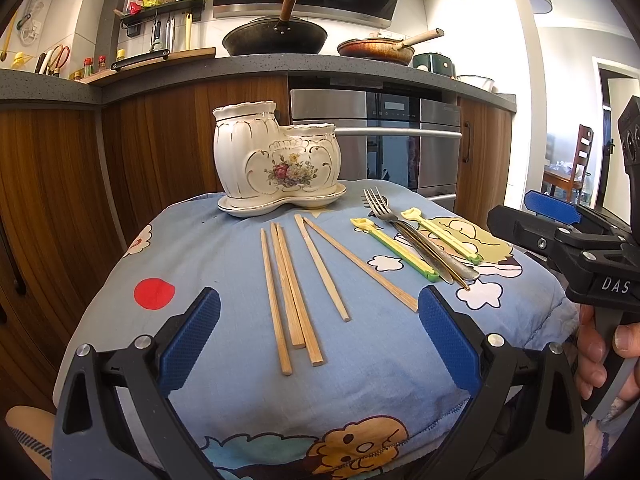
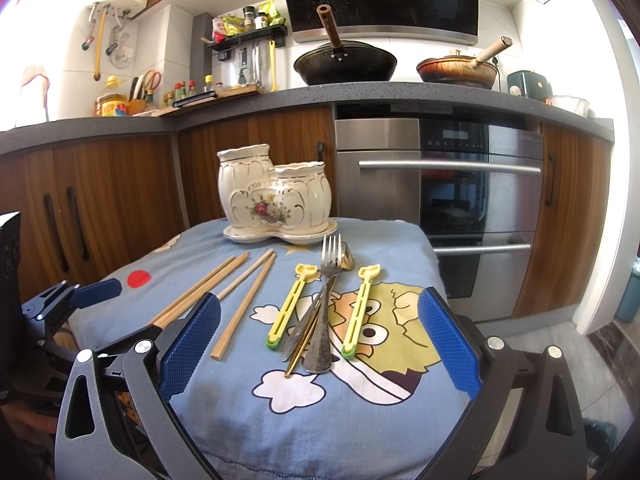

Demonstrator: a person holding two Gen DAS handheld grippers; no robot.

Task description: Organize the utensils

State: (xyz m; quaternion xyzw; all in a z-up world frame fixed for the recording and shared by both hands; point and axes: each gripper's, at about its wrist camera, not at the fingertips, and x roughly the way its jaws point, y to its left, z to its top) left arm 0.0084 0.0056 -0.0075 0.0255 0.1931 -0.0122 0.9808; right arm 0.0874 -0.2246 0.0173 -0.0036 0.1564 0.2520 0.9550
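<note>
A white ceramic two-compartment holder [image 1: 276, 160] with a flower print stands on its saucer at the far edge of a blue cartoon cloth [image 1: 224, 264]. Several wooden chopsticks [image 1: 296, 292] lie loose in front of it. To their right lie a metal fork [image 1: 404, 232] with other metal cutlery and two yellow-green clips [image 1: 392, 250]. My left gripper [image 1: 318, 342] is open and empty, just short of the chopsticks' near ends. My right gripper [image 2: 318, 342] is open and empty, just short of the fork pile [image 2: 320, 320], clips [image 2: 286, 306], chopsticks [image 2: 236, 296] and holder [image 2: 276, 194].
The cloth covers a small raised surface with drop-offs on all sides [image 2: 424, 248]. Wooden cabinets [image 1: 60, 184] and a steel oven [image 2: 440, 200] stand behind. Two woks [image 1: 276, 36] sit on the counter above. The right gripper's body [image 1: 580, 252] shows at the left view's right edge.
</note>
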